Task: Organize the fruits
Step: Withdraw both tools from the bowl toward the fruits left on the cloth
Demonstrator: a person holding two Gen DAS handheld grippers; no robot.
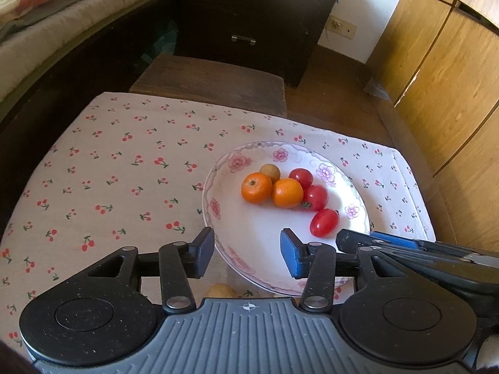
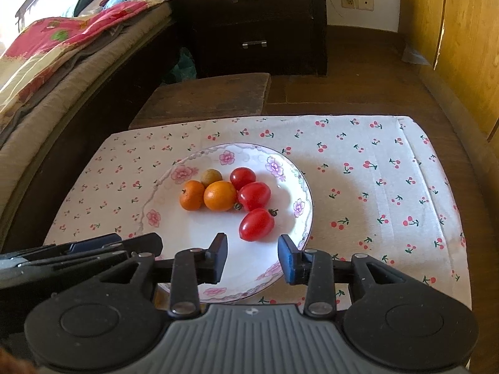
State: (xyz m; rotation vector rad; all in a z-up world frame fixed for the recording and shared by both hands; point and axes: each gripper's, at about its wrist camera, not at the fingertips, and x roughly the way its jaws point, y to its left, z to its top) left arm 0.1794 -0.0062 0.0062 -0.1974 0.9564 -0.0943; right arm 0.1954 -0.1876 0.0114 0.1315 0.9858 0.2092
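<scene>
A white floral plate (image 1: pixel 224 218) (image 2: pixel 174 233) on the cherry-print cloth holds two oranges (image 1: pixel 256 187) (image 2: pixel 220 195), three red tomatoes (image 1: pixel 324 222) (image 2: pixel 256 224) and a small brown longan (image 1: pixel 270 171) (image 2: pixel 211 176). My left gripper (image 1: pixel 248 254) is open and empty above the plate's near rim. My right gripper (image 2: pixel 252 257) is open and empty just short of the nearest tomato; it also shows in the left wrist view (image 1: pixel 374 240). Another small brown fruit (image 1: pixel 220 290) lies on the cloth under my left gripper, partly hidden.
The table wears a cherry-print cloth (image 1: pixel 109 171) (image 2: pixel 374 187). A wooden stool (image 1: pixel 212 81) stands beyond the far edge, a dark drawer unit (image 1: pixel 249 15) behind it, a bed (image 1: pixel 46 15) at left and a wooden wardrobe (image 1: pixel 443 78) at right.
</scene>
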